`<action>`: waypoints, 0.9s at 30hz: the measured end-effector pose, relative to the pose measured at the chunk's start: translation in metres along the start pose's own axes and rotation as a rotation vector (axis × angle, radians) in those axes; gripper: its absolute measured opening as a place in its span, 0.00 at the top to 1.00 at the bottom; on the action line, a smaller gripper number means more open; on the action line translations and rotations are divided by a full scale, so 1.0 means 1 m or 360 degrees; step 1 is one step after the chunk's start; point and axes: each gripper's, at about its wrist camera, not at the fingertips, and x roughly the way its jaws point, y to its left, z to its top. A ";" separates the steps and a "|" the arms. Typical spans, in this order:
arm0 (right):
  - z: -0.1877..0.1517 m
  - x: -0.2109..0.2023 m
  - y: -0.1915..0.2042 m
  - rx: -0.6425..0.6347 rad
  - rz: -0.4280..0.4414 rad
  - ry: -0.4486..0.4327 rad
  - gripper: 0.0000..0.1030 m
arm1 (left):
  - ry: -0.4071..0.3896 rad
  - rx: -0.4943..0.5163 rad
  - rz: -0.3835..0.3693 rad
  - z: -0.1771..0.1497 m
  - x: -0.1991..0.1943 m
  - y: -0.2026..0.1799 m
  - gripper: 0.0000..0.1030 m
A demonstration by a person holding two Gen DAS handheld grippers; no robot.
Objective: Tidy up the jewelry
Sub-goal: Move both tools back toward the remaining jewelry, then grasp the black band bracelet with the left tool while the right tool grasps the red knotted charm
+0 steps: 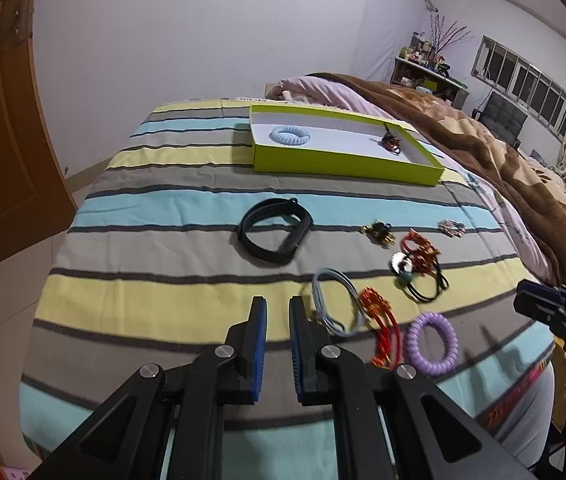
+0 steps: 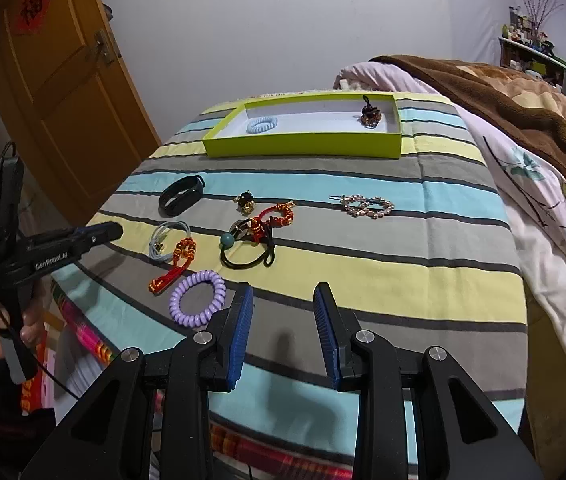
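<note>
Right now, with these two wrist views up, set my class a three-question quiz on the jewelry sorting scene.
1. True or false: the green box already holds the blue coil tie.
2. Which lies nearest the right tongs: A black band, B purple coil tie, C sparkly clip?
3. Fill in: both tongs, including the left tongs, are ___ and hold nothing.

Key: 1 true; 2 B; 3 open.
</note>
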 end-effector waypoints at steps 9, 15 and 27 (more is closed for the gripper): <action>0.016 0.030 0.007 -0.0033 0.0013 0.0070 0.69 | 0.0030 0.0025 0.0076 0.030 0.037 0.015 0.81; 0.028 0.059 0.013 -0.0070 0.0028 0.0118 0.69 | 0.0062 0.0049 0.0104 0.045 0.065 0.022 0.80; 0.044 0.072 -0.004 -0.0037 0.0015 0.0091 0.69 | 0.0092 0.0073 0.0094 0.056 0.089 0.023 0.80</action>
